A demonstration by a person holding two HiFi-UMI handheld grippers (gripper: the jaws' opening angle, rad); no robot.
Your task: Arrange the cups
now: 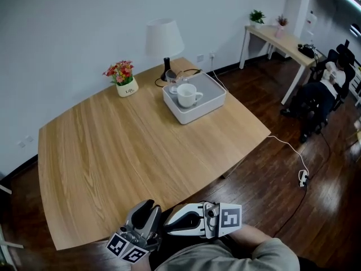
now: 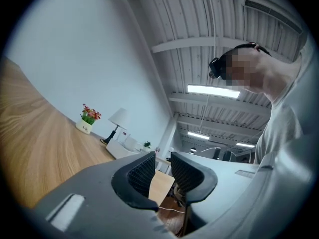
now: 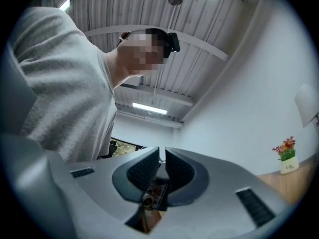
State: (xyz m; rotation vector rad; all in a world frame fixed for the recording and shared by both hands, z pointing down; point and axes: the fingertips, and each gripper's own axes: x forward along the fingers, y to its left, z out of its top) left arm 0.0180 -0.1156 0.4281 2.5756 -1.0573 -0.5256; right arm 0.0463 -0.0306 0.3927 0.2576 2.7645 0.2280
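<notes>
Item one, the left gripper [image 2: 162, 161]: we record its jaws a little apart with nothing between them, only the far corner of the table showing through the gap. Item two, the right gripper [image 3: 162, 158]: jaws drawn together and empty. In the head view both sit side by side at the near edge of the wooden table [image 1: 124, 151], the right one borne by an arm in a grey sleeve [image 1: 265, 253]. Item three, the cups: a white mug [image 1: 188, 95] stands upright in a white tray [image 1: 210, 103] at the far right of the table, its handle to the right. A clear glass cup [image 1: 172, 80] stands just beside the mug on its far left side, in the same tray. Both are well apart from the grippers. Item four, table furnishings: a lamp [image 1: 164, 38] with a white shade just beyond the tray, and to its left a small white pot of red and yellow flowers [image 1: 123, 79]. Item five, surroundings: dark wood floor with a white cable running to a power strip [image 1: 303, 178]. A pale side table [image 1: 282, 41] stands against the far right wall, and a person [image 1: 324, 83] is seated near it.
</notes>
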